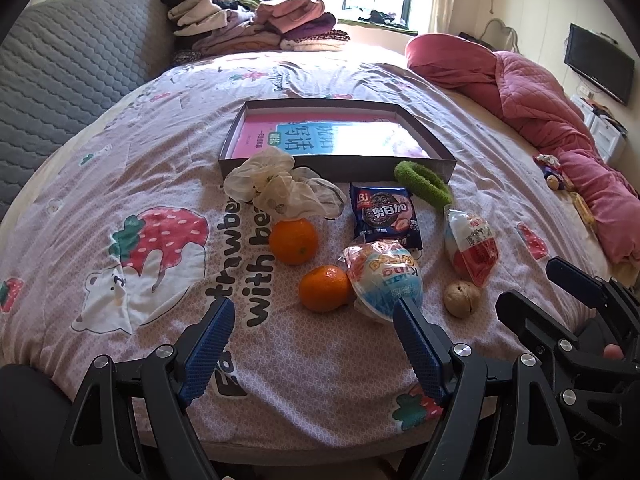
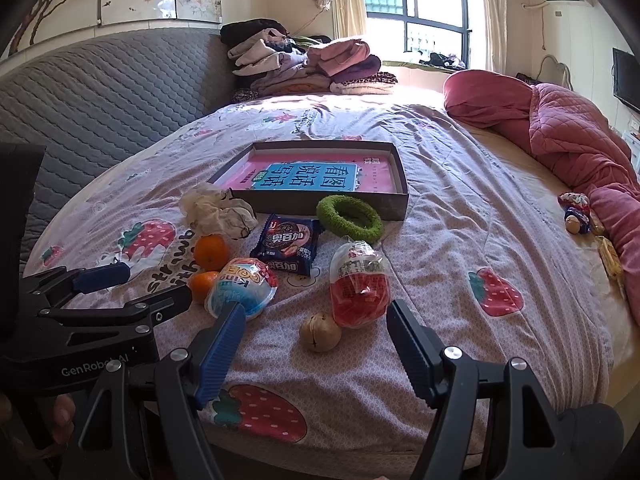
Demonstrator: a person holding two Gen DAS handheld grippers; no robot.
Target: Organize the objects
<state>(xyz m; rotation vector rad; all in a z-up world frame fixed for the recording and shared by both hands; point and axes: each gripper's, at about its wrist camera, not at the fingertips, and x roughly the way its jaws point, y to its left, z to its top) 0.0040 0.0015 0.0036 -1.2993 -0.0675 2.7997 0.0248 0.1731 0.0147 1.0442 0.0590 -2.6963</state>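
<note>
Left jaws: spread wide on the left gripper [image 1: 314,320], nothing between the blue pads, held above the near edge of the bed.
Right jaws: spread wide on the right gripper [image 2: 316,320], nothing gripped, tilted down toward the bedspread [image 2: 440,216].
Gripper spacing: side by side, near each other, not touching.
Box [image 1: 400,160]: shallow, dark-walled, open-topped, far of the loose items at bed centre; pink and blue book [image 1: 320,136] flat inside.
Pale scrunchie [image 1: 280,188]: crumpled, just near of the box's left corner, touching the wall.
Green ring [image 1: 424,184]: fuzzy, leaning against the near right box wall.
Cookie packet [image 1: 384,216]: dark blue, flat, between scrunchie and ring.
Far orange [image 1: 293,241]: near of the scrunchie, touching its edge.
Near orange [image 1: 325,288]: just near-right of the far orange, touching the blue egg.
Blue egg [image 1: 386,280]: wrapped, blue and white, just beyond the left gripper's right fingertip.
Red egg [image 2: 360,284]: wrapped, red and white, right of the blue egg, apart from it.
Walnut [image 2: 320,332]: just near-left of the red egg, between the right gripper's fingers in line of sight, lying on the bedspread.
Pink quilt [image 2: 560,128]: bunched along the right side of the bed.
Folded clothes [image 2: 304,64]: stacked at the far end by the window.
</note>
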